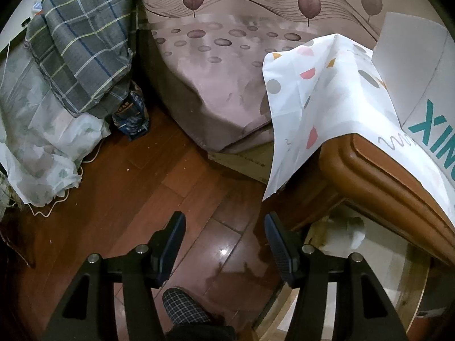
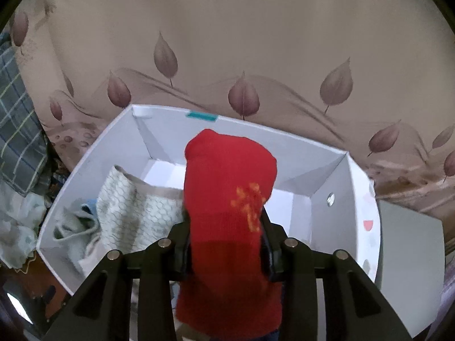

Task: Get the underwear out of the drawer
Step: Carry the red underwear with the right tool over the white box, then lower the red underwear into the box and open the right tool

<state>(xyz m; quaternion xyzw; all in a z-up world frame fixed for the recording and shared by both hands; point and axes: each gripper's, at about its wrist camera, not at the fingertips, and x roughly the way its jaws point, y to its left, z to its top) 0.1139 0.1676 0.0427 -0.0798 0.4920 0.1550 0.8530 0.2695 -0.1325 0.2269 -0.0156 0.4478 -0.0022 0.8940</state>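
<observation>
In the right wrist view my right gripper [image 2: 224, 227] is shut on red underwear [image 2: 227, 176] with an orange print, held upright above a white box-like drawer [image 2: 352, 187]. Inside the drawer, at the left, lie a pale patterned garment [image 2: 133, 207] and a light blue-white cloth [image 2: 76, 221]. In the left wrist view my left gripper [image 1: 224, 227] is open and empty, above the wooden floor [image 1: 136, 199], left of a wooden cabinet [image 1: 378, 170]. The white box [image 1: 412, 65] shows at the right edge on the cabinet top.
A bed with a leaf-print cover [image 1: 221, 71] lies ahead. A patterned white cloth [image 1: 307, 99] drapes over the cabinet. A plaid quilt [image 1: 82, 42] and a white fabric bundle [image 1: 37, 142] sit at the left. A slippered foot [image 1: 184, 309] is below the left gripper.
</observation>
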